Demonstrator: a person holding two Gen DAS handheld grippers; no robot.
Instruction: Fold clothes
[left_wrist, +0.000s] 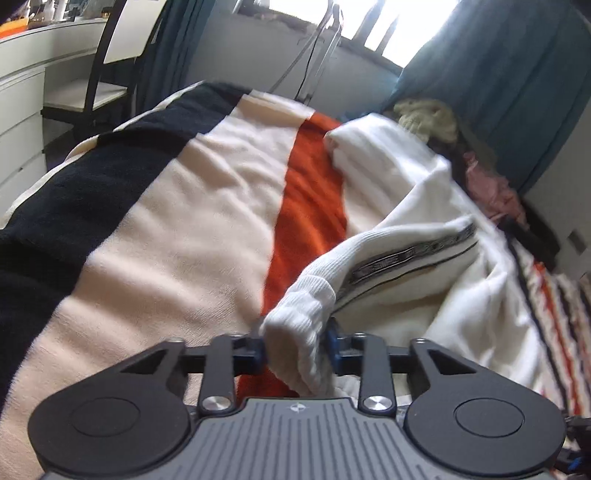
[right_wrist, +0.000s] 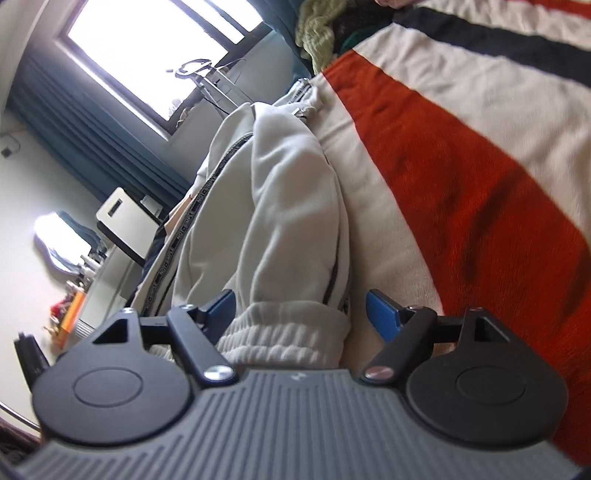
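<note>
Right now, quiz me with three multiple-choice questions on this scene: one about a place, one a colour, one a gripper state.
1. Where does the white ribbed sleeve cuff sit?
A between the left gripper fingers
B on the chair
C on the windowsill

2. What colour is the blanket's stripe beside the white tape-trimmed sweatshirt?
A green
B orange
C purple

3. How does the right gripper stand?
A shut on the cuff
B out of view
C open

Answers: A, both pads press the cuff; B, orange band runs alongside; C, blue pads stand apart around the other cuff.
</note>
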